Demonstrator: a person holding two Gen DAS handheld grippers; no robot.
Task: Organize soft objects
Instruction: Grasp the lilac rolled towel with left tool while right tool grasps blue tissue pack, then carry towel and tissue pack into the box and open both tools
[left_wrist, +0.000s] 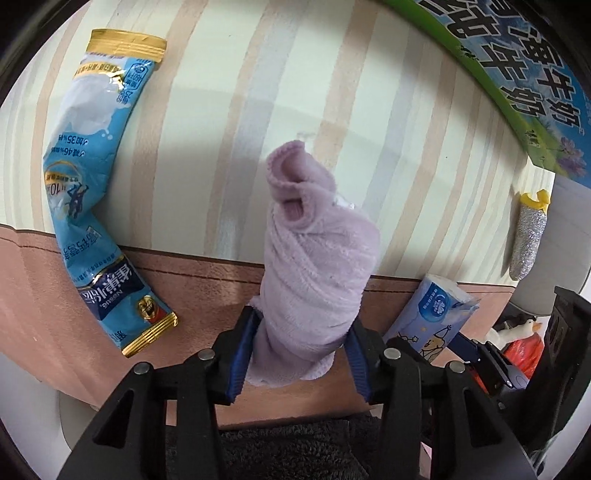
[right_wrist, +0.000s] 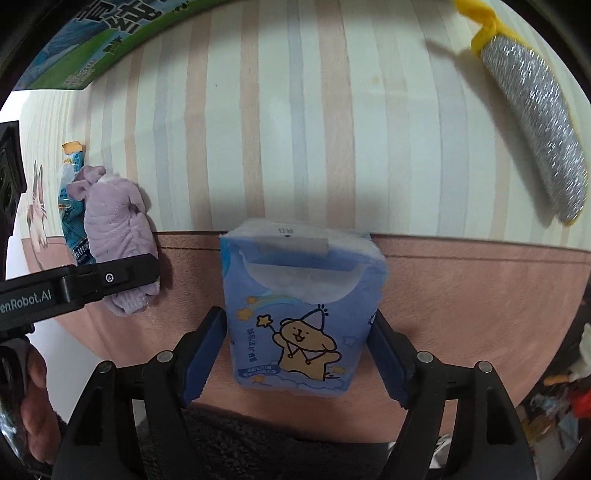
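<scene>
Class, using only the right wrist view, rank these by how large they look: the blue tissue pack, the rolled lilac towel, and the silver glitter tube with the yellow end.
1. Blue tissue pack, though it sits closest to the camera.
2. Silver glitter tube and rolled lilac towel look similar; unranked.

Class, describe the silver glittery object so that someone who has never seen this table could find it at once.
Start at the striped tabletop, beyond the pink strip along its near edge. Far right of the blue tissue pack lies the silver glittery object, a long, slightly curved soft tube. Its sparkly silver surface and yellow tuft at the far end set it apart from the tissue pack.
</scene>
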